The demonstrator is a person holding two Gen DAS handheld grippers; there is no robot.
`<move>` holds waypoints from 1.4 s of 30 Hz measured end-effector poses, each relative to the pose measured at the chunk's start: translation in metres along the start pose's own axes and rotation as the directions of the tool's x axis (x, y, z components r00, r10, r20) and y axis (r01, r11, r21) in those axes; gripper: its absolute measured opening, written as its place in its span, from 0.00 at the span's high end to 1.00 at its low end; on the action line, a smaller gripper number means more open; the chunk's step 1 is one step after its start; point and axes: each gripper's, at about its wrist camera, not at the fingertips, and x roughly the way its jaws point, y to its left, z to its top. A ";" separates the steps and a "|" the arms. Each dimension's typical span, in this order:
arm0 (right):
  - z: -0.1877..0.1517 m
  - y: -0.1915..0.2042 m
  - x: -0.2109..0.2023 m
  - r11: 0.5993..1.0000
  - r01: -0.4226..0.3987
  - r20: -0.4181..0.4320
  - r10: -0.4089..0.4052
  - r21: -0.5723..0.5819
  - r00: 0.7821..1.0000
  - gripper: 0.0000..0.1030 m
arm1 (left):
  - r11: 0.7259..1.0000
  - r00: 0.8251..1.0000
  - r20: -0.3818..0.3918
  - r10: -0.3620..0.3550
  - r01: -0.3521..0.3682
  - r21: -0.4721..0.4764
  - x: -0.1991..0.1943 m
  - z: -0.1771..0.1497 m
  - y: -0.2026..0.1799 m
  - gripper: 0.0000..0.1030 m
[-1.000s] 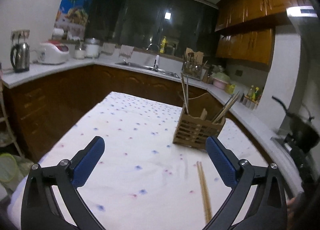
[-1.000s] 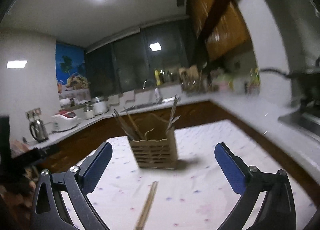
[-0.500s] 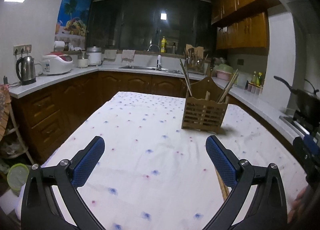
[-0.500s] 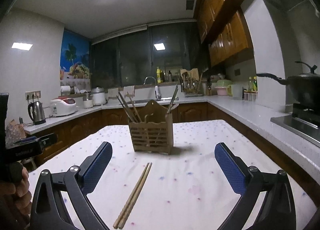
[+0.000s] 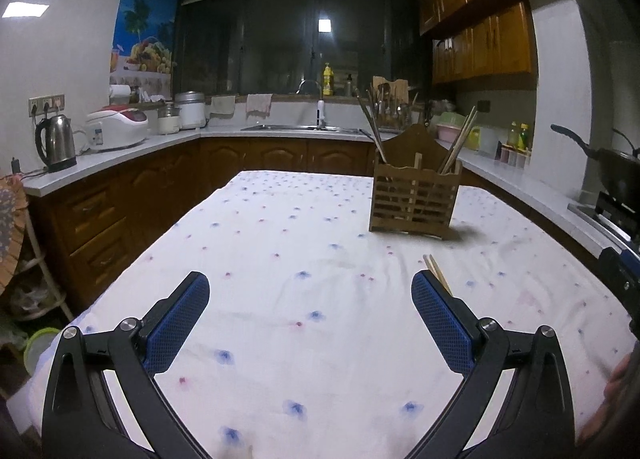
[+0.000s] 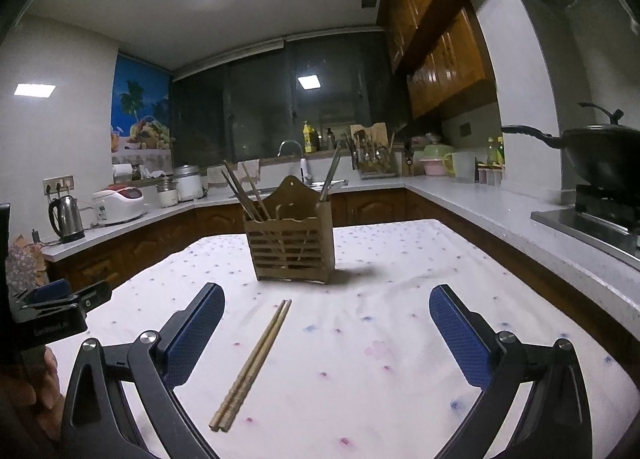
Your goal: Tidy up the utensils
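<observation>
A slatted wooden utensil holder (image 6: pixel 290 246) (image 5: pixel 413 198) stands upright on the white dotted tablecloth (image 6: pixel 400 299) (image 5: pixel 280 259), with several chopsticks leaning in it. A loose pair of wooden chopsticks (image 6: pixel 254 363) lies flat on the cloth in front of the holder; in the left wrist view only its tips (image 5: pixel 436 271) show behind the right finger. My right gripper (image 6: pixel 326 323) hangs open above the cloth, the pair lying between its fingers. My left gripper (image 5: pixel 310 311) is open with nothing in it, and it also shows at the left edge (image 6: pixel 60 299).
Brown cabinets and a white countertop (image 5: pixel 120 155) wrap around the table, carrying a kettle (image 5: pixel 56 143) and a rice cooker (image 5: pixel 118 133). A black wok (image 6: pixel 604 157) sits on the stove at right. A hand (image 6: pixel 28 383) shows at the left edge.
Both grippers have levelled and steadied. The right one has come in lower and closer, so the loose chopsticks now lie between its fingers. Both stay open.
</observation>
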 end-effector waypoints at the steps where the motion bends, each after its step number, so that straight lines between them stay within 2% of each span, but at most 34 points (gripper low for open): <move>1: -0.001 -0.001 0.000 1.000 0.000 -0.004 0.000 0.004 1.000 0.00 | 1.000 1.000 -0.001 -0.001 0.001 0.000 0.001 -0.001 0.000 0.00; 42: -0.010 -0.005 -0.003 1.000 -0.006 0.000 0.006 0.002 1.000 0.00 | 1.000 1.000 0.012 0.007 -0.008 0.023 -0.008 -0.009 -0.002 0.00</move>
